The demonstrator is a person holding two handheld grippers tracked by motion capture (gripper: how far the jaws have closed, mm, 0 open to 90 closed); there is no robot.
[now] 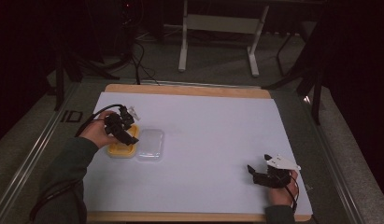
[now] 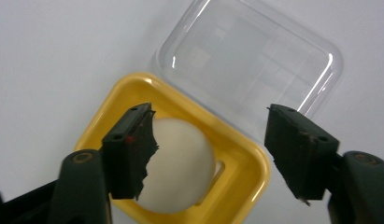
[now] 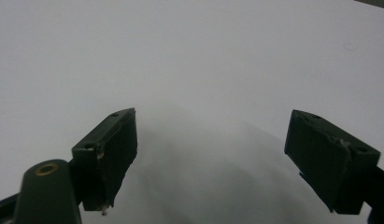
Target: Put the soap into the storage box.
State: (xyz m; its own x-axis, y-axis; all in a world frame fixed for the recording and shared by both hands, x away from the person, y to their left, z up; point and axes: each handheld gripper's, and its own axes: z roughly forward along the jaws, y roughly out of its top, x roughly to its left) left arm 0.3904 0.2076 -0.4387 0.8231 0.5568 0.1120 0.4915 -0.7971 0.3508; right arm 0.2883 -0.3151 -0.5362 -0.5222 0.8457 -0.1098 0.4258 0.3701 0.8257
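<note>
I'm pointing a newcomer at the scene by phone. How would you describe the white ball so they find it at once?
Start at the white sheet covering the table and go to its left side, where a yellow tray sits beside a clear lid. The white ball lies in that tray, below the left claw. It is the one round, opaque thing there.

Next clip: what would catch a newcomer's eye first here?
The yellow tray holding a pale egg at the left of the white table, with the left gripper poised above it, jaws apart around the egg. Beside the tray lies a clear lid. The right gripper rests open at the table's near right.
</note>
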